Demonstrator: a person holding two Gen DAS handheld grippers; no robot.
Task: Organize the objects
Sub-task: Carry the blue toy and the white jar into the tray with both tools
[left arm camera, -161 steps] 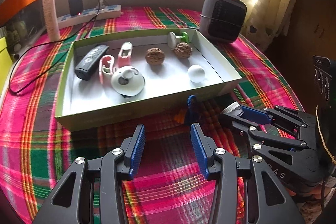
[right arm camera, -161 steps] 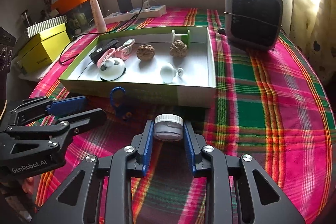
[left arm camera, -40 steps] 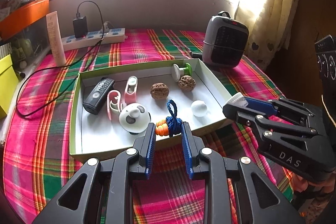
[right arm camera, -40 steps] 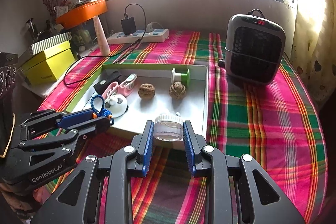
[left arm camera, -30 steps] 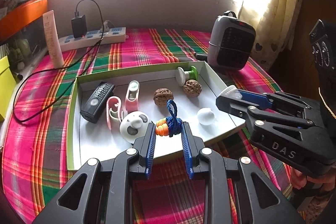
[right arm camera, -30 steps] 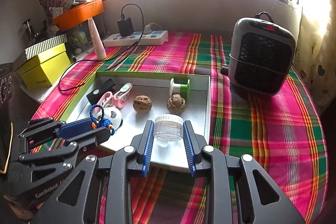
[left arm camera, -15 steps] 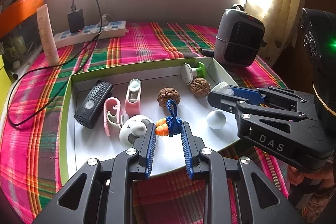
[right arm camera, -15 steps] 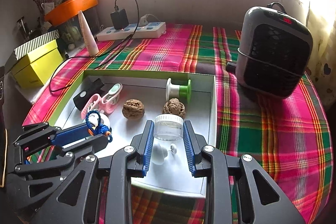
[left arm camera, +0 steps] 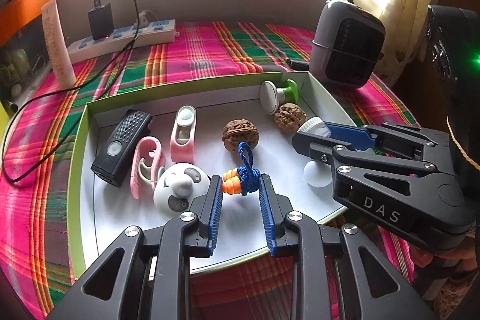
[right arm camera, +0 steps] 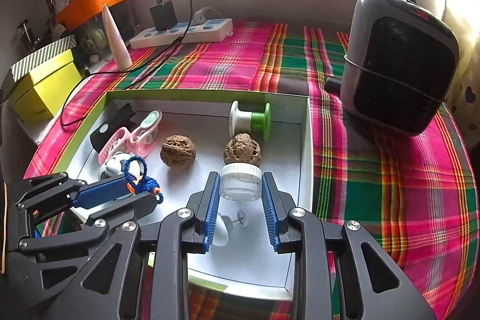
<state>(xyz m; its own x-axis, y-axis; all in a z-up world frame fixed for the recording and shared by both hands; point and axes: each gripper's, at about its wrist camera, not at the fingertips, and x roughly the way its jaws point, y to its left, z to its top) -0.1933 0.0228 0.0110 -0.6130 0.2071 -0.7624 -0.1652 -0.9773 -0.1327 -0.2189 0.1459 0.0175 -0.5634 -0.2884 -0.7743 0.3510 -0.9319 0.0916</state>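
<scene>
Left wrist view: left gripper (left arm camera: 240,185) clamped on a blue cord charm with orange beads (left arm camera: 243,176), loop standing up between the blue pads, held above the white floor of the green-rimmed tray (left arm camera: 78,140). Below and left of the pads, a round white panda-faced piece (left arm camera: 180,191); further left a pink clip (left arm camera: 147,164), a black remote (left arm camera: 123,143) and a pink-and-white holder (left arm camera: 183,132). Beyond the charm a walnut (left arm camera: 240,134), a second walnut (left arm camera: 289,117) near the tray's far right corner, just beside a white-and-green spool (left arm camera: 279,93). Right gripper (left arm camera: 312,129) reaching in from the right over the tray, closed on a small clear jar with white lid (left arm camera: 313,126); a white ball-shaped knob (left arm camera: 316,174) lying under it. Grey heater (left arm camera: 348,41) on the plaid cloth (left arm camera: 210,50) outside the tray, power strip (left arm camera: 120,39) at the back. Right wrist view: right gripper (right arm camera: 241,185) gripping the jar (right arm camera: 240,180) by its sides, upright, over the right half of the tray (right arm camera: 309,155), in front of a walnut (right arm camera: 242,149). White knob (right arm camera: 223,227) partly hidden beneath the left pad. Left gripper (right arm camera: 144,191) at lower left, pinching the blue charm (right arm camera: 141,179) above the panda piece (right arm camera: 115,165). Spool (right arm camera: 250,119) against the far wall, heater (right arm camera: 402,59) to the right, yellow box (right arm camera: 45,86) at far left.
</scene>
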